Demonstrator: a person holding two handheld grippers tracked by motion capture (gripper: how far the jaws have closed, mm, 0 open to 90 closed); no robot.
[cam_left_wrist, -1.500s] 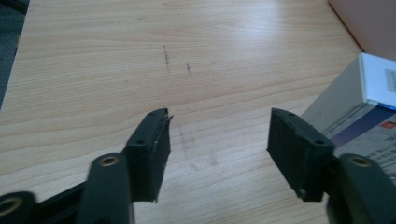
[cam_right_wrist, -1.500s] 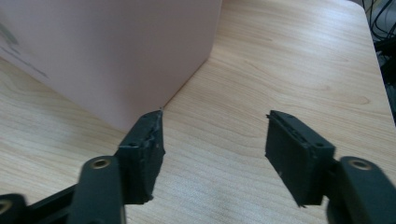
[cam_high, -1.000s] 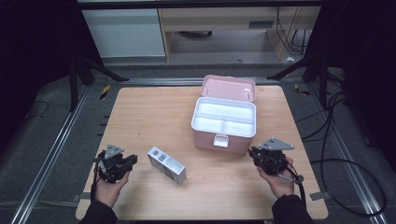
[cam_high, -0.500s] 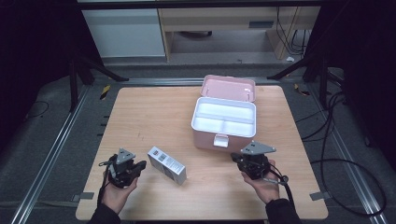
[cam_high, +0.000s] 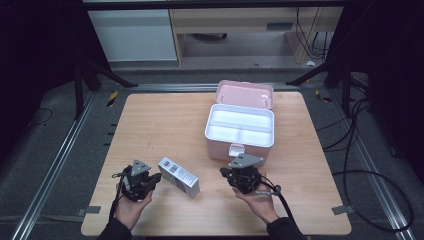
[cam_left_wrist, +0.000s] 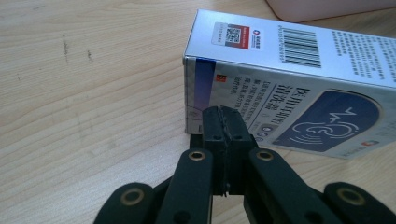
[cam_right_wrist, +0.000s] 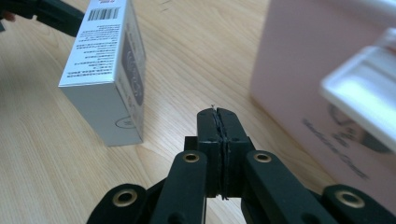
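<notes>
A white carton (cam_high: 178, 176) with blue print and a barcode lies on the wooden table (cam_high: 165, 125) near its front edge. My left gripper (cam_high: 156, 178) sits just left of it, jaws shut and empty. In the left gripper view the closed tips (cam_left_wrist: 225, 115) stand close to the carton's end face (cam_left_wrist: 289, 93); whether they touch it is unclear. My right gripper (cam_high: 224, 173) is to the carton's right, in front of the pink case (cam_high: 240, 145), also shut with nothing held. In the right gripper view its tips (cam_right_wrist: 218, 116) lie between the carton (cam_right_wrist: 109, 70) and the pink case (cam_right_wrist: 294, 70).
The pink case stands open, its lid (cam_high: 245, 93) tilted back and a white divided tray (cam_high: 241, 125) on top. Bare tabletop lies to the left and behind the carton. Cables (cam_high: 360, 165) run over the floor on the right. The left gripper (cam_right_wrist: 46, 14) shows far off in the right gripper view.
My right gripper has moved left along the front of the pink case, toward the carton. My left gripper has edged right, closer to the carton's end.
</notes>
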